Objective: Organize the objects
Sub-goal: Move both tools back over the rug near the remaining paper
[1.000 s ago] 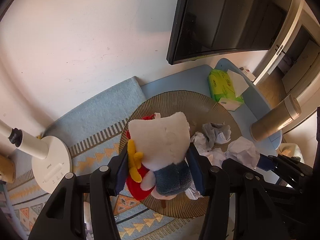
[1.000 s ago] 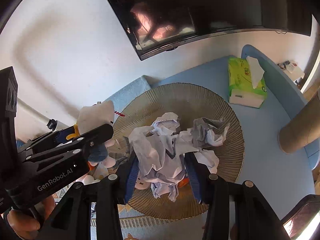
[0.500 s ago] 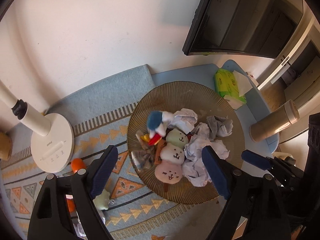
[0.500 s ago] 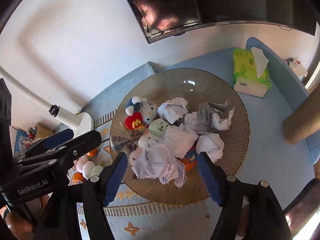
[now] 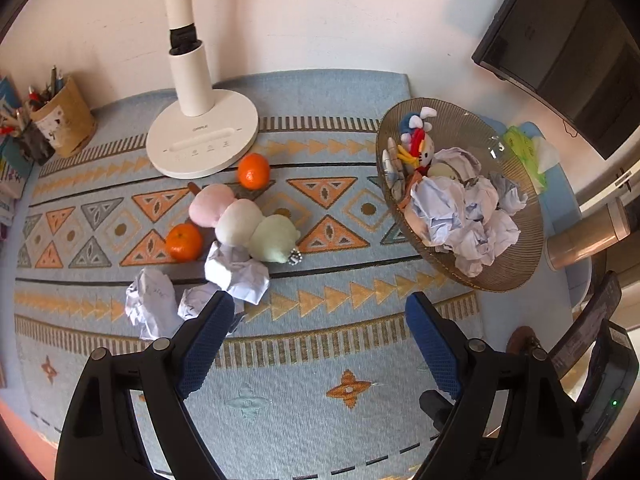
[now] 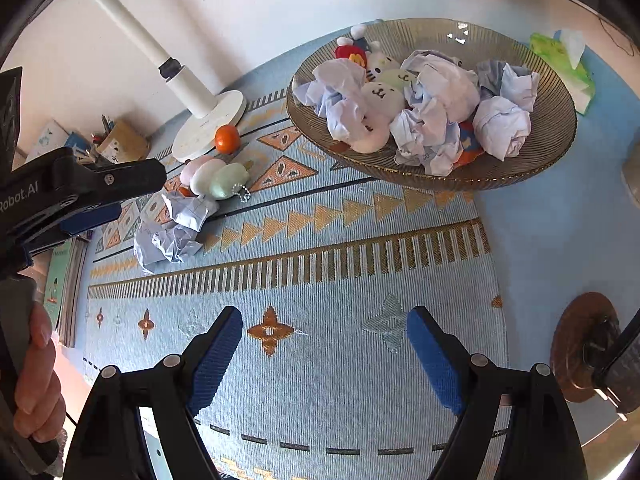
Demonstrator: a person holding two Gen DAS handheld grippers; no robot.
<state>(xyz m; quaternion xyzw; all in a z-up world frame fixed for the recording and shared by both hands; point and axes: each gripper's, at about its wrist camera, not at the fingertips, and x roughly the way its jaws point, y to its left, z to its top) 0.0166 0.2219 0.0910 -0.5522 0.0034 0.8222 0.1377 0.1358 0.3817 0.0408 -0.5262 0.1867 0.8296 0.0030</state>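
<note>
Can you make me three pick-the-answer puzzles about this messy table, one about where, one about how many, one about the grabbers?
1. Where is the white cat plush toy?
A. in the brown ribbed glass bowl
B. on the patterned blue mat
C. under the white lamp base

2. How many orange tangerines lie on the mat?
A. one
B. two
C. four

3. What is the left gripper holding?
A. crumpled paper
B. a tangerine
C. nothing

Answers:
1 A: it sits at the bowl's far edge.
2 B: one by the lamp, one beside the pastel plush.
3 C: its jaws stand open, empty.

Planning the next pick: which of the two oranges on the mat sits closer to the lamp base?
The upper orange, touching the lamp base; the other orange lies apart.
</note>
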